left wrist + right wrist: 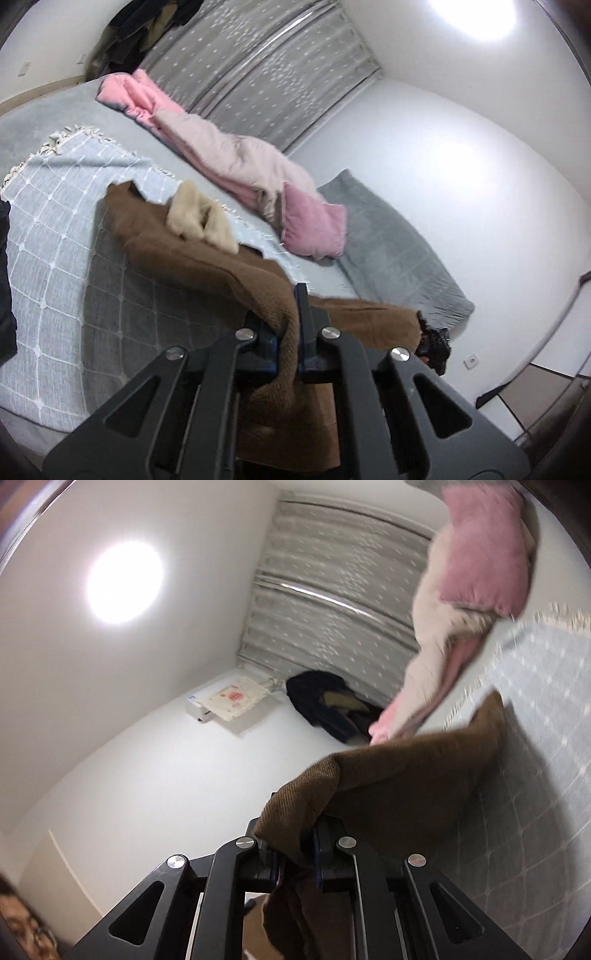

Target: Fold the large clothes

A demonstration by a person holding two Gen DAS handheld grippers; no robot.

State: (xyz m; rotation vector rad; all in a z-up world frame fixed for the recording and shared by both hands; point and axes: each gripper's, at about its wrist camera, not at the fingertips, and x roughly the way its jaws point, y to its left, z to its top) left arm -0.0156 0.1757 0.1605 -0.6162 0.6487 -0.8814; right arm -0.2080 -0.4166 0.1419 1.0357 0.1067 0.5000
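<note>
Two hand-held grippers, left (286, 325) and right (295, 840), each clamped on the brown garment (207, 254), lifted edge between their fingers.

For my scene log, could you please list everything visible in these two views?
brown garment: one, brown knit, lifted over the bed, pinched at two edges
beige item: one, cream, on the brown garment
checked throw: one, pale blue, fringed, spread on the bed
pink quilt: one, pink and pale, bunched by the curtain
pink pillow: one, beside the quilt
grey blanket: one, by the wall
curtain: one, grey, speckled
ceiling light: one, lit
left claw: shut on garment
right claw: shut on garment
</note>
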